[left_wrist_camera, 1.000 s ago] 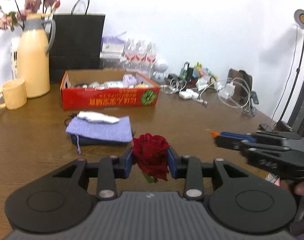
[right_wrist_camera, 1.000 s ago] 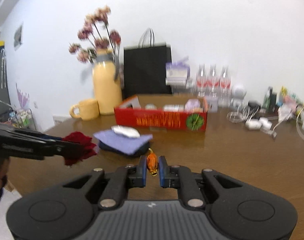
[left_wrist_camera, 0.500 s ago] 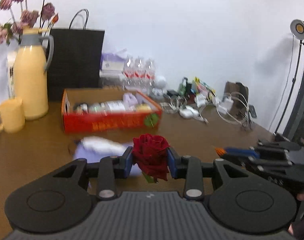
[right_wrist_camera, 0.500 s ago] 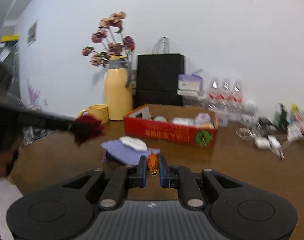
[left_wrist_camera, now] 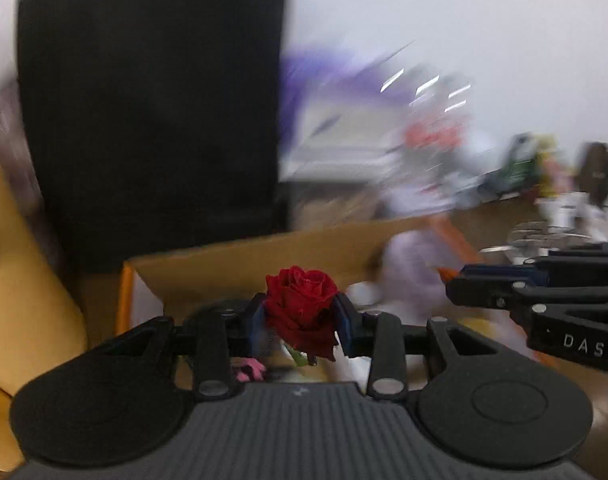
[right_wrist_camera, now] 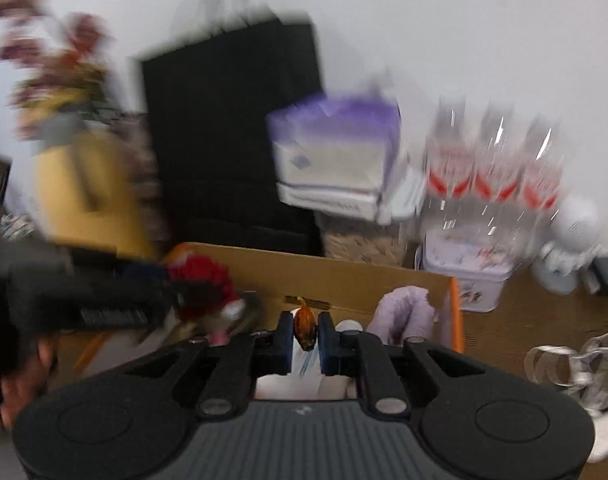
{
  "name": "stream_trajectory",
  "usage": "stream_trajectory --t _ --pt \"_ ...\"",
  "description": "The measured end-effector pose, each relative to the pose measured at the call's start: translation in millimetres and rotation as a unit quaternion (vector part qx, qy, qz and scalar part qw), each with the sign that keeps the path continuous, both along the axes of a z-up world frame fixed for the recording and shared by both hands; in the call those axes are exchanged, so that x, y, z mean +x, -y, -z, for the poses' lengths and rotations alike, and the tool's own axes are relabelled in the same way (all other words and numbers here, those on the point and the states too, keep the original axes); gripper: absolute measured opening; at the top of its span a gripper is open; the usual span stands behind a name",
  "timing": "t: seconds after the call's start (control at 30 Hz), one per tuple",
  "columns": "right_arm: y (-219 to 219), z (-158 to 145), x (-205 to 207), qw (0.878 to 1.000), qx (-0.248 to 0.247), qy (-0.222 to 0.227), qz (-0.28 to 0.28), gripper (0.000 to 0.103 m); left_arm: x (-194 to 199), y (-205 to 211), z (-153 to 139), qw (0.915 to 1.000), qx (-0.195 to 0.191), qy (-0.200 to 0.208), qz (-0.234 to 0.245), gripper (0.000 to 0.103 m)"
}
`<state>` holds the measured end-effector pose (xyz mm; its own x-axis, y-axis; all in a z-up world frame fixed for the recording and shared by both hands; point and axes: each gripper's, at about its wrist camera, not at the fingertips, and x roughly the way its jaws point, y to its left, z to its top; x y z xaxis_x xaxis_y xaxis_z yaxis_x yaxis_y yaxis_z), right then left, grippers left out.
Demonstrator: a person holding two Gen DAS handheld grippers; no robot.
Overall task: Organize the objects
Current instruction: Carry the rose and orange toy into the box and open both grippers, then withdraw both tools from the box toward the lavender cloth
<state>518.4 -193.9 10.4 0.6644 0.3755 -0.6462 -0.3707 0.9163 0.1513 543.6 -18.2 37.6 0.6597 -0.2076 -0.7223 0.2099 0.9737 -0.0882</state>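
Observation:
My left gripper (left_wrist_camera: 301,320) is shut on a red rose (left_wrist_camera: 301,312), its bloom pinched between the blue pads. My right gripper (right_wrist_camera: 305,334) is shut on a small orange object (right_wrist_camera: 305,326). Both hang over the open cardboard box (left_wrist_camera: 263,258), whose orange-sided far wall (right_wrist_camera: 344,276) shows in the right wrist view. The right gripper (left_wrist_camera: 448,278) also juts in from the right in the left wrist view, orange tip showing. The rose (right_wrist_camera: 201,278) and left gripper appear blurred at the left in the right wrist view. A lilac soft item (right_wrist_camera: 404,312) lies in the box.
A black paper bag (left_wrist_camera: 151,120) stands just behind the box. A yellow jug (right_wrist_camera: 87,196) with dried flowers is at the left. A purple tissue pack (right_wrist_camera: 336,152), water bottles (right_wrist_camera: 496,168) and a lilac tin (right_wrist_camera: 464,268) stand behind. Cables (right_wrist_camera: 572,360) lie at the right.
Both grippers have swept fast across the table from its near side to above the cardboard box, still holding the rose and the orange object. The background is now motion-blurred.

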Motion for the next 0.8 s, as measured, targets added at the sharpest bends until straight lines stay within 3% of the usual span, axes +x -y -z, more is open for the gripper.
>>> stream_trajectory --t 0.13,0.2,0.27,0.33,0.43,0.5,0.57,0.63,0.8 --pt "-22.6 41.0 68.3 0.998 -0.021 -0.041 0.040 0.011 52.8 11.9 39.6 0.9987 0.030 -0.039 -0.012 0.039" --pt "-24.1 55.0 84.8 0.996 -0.009 -0.064 0.053 0.013 63.6 7.9 49.8 0.9981 0.018 -0.052 -0.029 0.044" --pt "-24.5 64.6 90.9 0.994 -0.003 -0.084 0.064 0.015 65.1 0.1 51.6 0.9978 -0.004 -0.055 -0.036 0.051" --pt "-21.6 65.2 89.7 0.995 -0.001 -0.070 0.077 0.022 59.6 -7.3 47.4 0.9980 -0.018 -0.049 -0.035 0.059" --pt "-9.2 51.6 79.9 0.994 0.026 -0.059 0.088 0.031 42.5 -15.1 28.1 0.9986 -0.018 -0.031 -0.039 0.060" --pt "-4.0 30.5 64.8 0.995 0.019 -0.035 0.087 0.032 27.1 -15.2 6.0 0.9991 -0.018 -0.012 -0.037 0.063" --pt "-1.0 6.1 40.8 0.997 -0.004 0.001 0.074 0.038 -0.8 -15.9 -21.1 0.9990 -0.010 0.015 -0.042 0.077" --pt "3.1 -18.2 9.4 0.997 -0.024 0.035 0.060 0.050 -37.2 -15.3 -49.0 0.9980 0.002 0.048 -0.042 0.078" --pt "21.4 -64.0 -92.7 0.996 -0.031 0.082 0.008 0.063 -142.7 -10.6 -97.2 0.9945 0.005 0.104 -0.012 0.089"
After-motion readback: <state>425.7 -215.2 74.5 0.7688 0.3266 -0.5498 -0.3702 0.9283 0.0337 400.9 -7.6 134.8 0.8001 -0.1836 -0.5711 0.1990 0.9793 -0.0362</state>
